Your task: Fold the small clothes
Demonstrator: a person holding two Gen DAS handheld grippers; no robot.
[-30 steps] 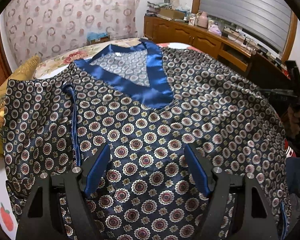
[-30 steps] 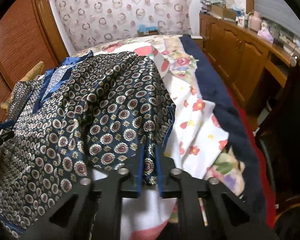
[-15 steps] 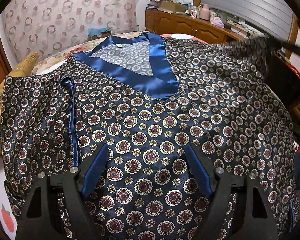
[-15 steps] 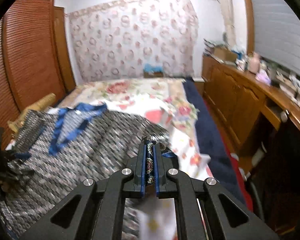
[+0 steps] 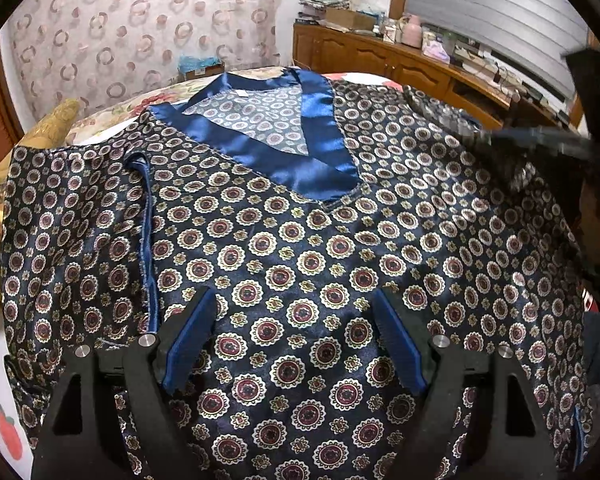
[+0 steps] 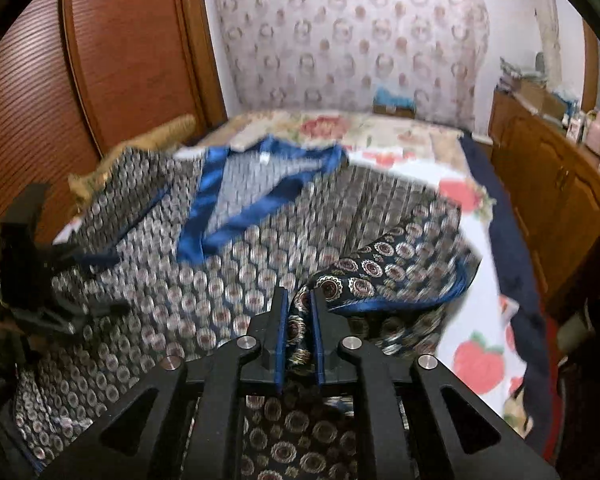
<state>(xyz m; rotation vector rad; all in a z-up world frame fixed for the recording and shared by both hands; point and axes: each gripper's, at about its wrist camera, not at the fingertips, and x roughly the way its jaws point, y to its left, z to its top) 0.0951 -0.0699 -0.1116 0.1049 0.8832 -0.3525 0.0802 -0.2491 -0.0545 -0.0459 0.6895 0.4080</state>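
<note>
1. Across the bed [image 6: 476, 300], from its left edge almost to the right one, lies the shirt [image 5: 300, 248], front side up, dark navy and shiny, printed all over with round medallions in red, cream and gold.
2. At the left edge, the left sleeve [image 5: 72, 240] lies flat beside the body, with a narrow blue-piped seam between them.
3. Over the lower middle of the shirt the left claw [image 5: 292, 344] hangs with its jaws wide apart, nothing between them; the blue pads [image 5: 188, 336] stand clear on either side of the patterned cloth.
4. Toward the head of the bed, the V-shaped neckline has a broad band of bright blue satin trim [image 5: 284, 160], showing the paler inside of the back.
5. Near the right edge, the right claw [image 6: 299, 332] has a fold of the shirt's right side between its narrow jaws, which are opening. The lifted cloth, edged in blue, curls back over the body; this view is blurred.
</note>
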